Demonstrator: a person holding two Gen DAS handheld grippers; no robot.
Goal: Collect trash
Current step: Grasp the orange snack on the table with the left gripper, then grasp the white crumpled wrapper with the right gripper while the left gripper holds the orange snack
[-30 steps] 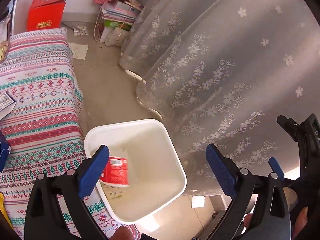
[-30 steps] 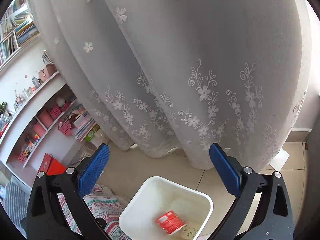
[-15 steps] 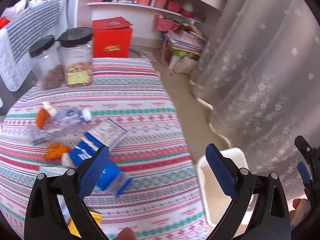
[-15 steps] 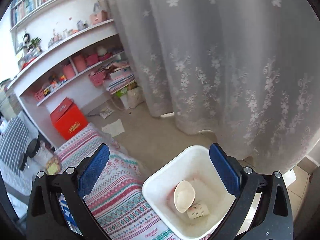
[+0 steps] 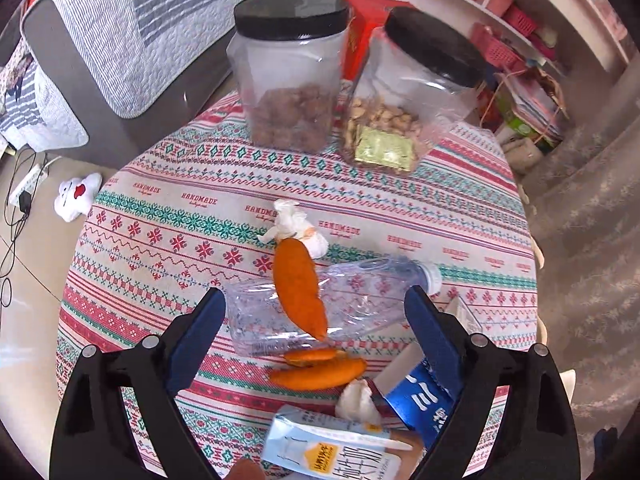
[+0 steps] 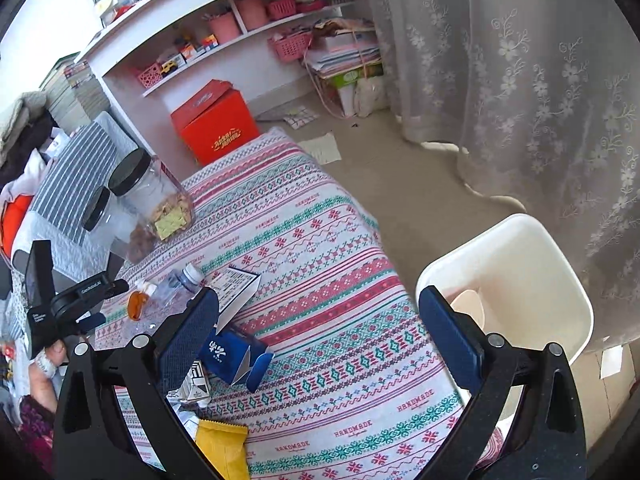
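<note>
My left gripper (image 5: 314, 334) is open and empty above a crushed clear plastic bottle (image 5: 356, 292) on the patterned tablecloth (image 5: 168, 216). Orange peels (image 5: 298, 290) lie on and below the bottle, beside a crumpled tissue (image 5: 296, 226). A blue carton (image 5: 416, 404) and a milk carton (image 5: 332, 452) lie at the near edge. My right gripper (image 6: 318, 332) is open and empty over the table; the blue carton (image 6: 232, 354) and a yellow wrapper (image 6: 222, 450) sit near its left finger. The white trash bin (image 6: 532, 264) stands on the floor at the right, with trash inside.
Two black-lidded snack jars (image 5: 294, 68) (image 5: 412, 96) stand at the table's far side. A grey sofa (image 5: 120, 32) is behind them. A red box (image 6: 216, 124), shelves (image 6: 240, 32) and a lace curtain (image 6: 540, 80) surround the floor (image 6: 400, 168).
Both grippers swung away from the bin toward the table. The left view went from the bin to the bottle and peels; the right view now takes in the table beside the bin.
</note>
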